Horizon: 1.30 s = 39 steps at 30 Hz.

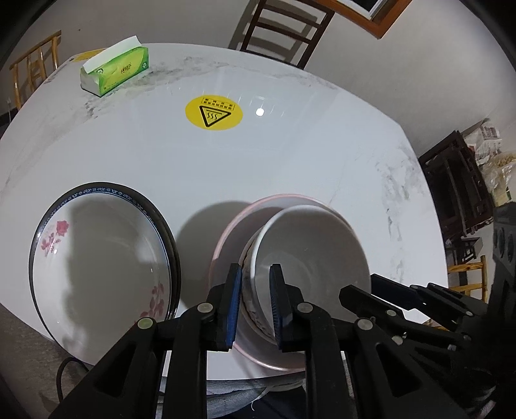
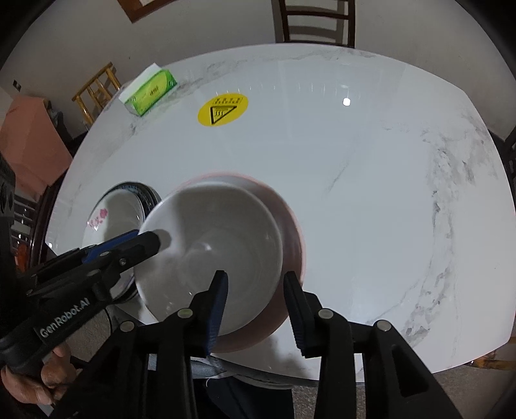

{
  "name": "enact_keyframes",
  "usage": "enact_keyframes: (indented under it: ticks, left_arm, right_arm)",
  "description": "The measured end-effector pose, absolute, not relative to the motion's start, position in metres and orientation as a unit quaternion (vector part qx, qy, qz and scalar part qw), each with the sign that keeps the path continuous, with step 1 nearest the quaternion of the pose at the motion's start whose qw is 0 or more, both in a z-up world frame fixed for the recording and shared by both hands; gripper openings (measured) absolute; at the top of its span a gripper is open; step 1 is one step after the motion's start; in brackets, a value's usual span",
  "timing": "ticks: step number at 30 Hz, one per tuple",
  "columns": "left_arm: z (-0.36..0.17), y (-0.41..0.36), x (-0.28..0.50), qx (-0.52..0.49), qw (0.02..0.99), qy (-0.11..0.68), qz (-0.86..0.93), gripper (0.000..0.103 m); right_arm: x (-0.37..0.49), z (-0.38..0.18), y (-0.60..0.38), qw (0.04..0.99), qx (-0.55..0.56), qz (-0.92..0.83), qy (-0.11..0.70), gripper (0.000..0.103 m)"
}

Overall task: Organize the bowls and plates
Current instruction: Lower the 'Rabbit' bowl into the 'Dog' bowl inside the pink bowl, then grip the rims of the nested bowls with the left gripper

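Note:
A white bowl (image 1: 309, 245) (image 2: 219, 219) sits tilted inside a wider pink bowl (image 1: 232, 232) (image 2: 290, 219) near the front edge of the marble table (image 1: 258, 161). My left gripper (image 1: 255, 267) (image 2: 150, 237) straddles the white bowl's left rim, one pad outside and one inside, with a thin gap showing, so it reads as open. My right gripper (image 2: 255, 275) (image 1: 361, 285) straddles the right rim, open, its pads clear of the wall. To the left lies a stack of flowered plates (image 1: 96, 258) (image 2: 119, 209) with dark patterned rims.
A green tissue box (image 1: 116, 69) (image 2: 151, 92) and a yellow warning sticker (image 1: 213, 112) lie further back on the table. Wooden chairs (image 1: 283, 29) (image 2: 316, 19) stand behind it. A hand (image 2: 48, 377) holds the left gripper's handle.

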<state>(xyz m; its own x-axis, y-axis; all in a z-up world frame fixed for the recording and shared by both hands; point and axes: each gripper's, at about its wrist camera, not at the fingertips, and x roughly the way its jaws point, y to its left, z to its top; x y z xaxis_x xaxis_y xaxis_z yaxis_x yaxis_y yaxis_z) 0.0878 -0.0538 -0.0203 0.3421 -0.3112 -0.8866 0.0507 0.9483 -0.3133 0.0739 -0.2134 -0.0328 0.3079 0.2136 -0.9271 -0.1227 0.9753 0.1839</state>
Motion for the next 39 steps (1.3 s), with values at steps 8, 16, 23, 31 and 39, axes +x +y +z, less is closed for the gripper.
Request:
enact_keyframes:
  ticks: [8,16,23,31,39]
  left_arm:
    - [-0.009,-0.025,0.076,-0.152,0.817,0.548,-0.098,0.02]
    - [-0.016,-0.009,0.067,-0.178,0.809,0.555,-0.079,0.027]
    - [-0.028,-0.011,0.066,-0.185,0.8,0.566,-0.073,0.027]
    - [-0.042,-0.014,0.07,-0.183,0.791,0.581,-0.061,0.025]
    - [-0.05,-0.021,0.075,-0.179,0.786,0.588,-0.063,0.019]
  right_arm:
    - [0.063,-0.013,-0.232,0.825,0.068,0.098,0.552,0.036]
    - [0.052,-0.019,-0.25,0.82,0.098,0.076,0.558,0.036]
    - [0.05,-0.036,-0.251,0.813,0.103,0.069,0.569,0.036]
    - [0.052,-0.05,-0.244,0.806,0.084,0.054,0.584,0.036]
    - [0.057,-0.057,-0.241,0.803,0.069,0.046,0.591,0.036]
